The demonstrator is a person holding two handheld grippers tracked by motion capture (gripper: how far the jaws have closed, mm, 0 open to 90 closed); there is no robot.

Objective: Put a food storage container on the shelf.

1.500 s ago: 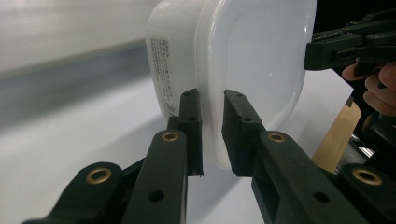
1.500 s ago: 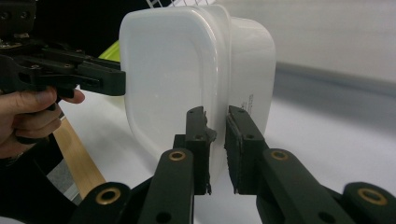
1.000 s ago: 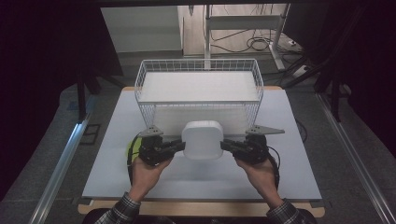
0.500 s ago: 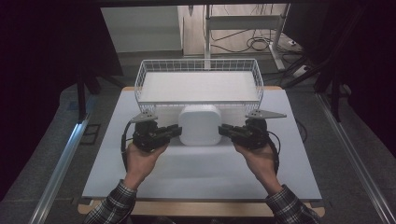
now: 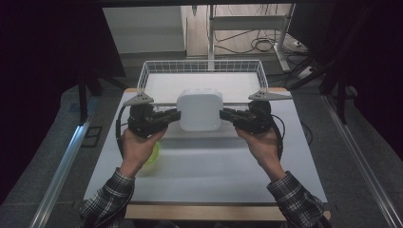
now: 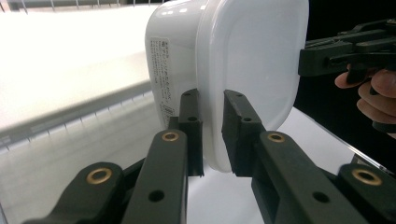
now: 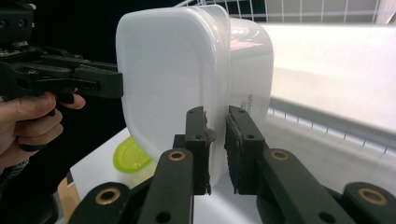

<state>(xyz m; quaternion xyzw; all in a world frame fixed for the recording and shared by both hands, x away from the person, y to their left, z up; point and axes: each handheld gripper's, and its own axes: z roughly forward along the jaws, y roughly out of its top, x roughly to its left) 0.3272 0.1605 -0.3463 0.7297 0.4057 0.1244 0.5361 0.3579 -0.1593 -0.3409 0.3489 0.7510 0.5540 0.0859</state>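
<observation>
A white lidded plastic container [image 5: 199, 110] hangs in the air above the table, just in front of the wire basket [image 5: 201, 71]. My left gripper [image 5: 176, 115] is shut on the container's left rim, and my right gripper [image 5: 224, 114] is shut on its right rim. The left gripper view has the container [image 6: 233, 60] close up, its lid rim pinched between my jaws [image 6: 212, 133], with the other gripper [image 6: 345, 53] at its far side. From the right gripper the container [image 7: 187, 74] has its rim clamped between my jaws [image 7: 217, 149], and the left gripper [image 7: 70, 77] is beyond.
A yellow-green lid [image 5: 154, 153] lies on the white table top [image 5: 214, 175] under my left hand; it also appears as the lid [image 7: 130, 156] in the right gripper view. Dark floor and metal rails flank the table.
Both hands have lifted the container up off the table and carried it toward the basket. The green lid stayed on the table.
</observation>
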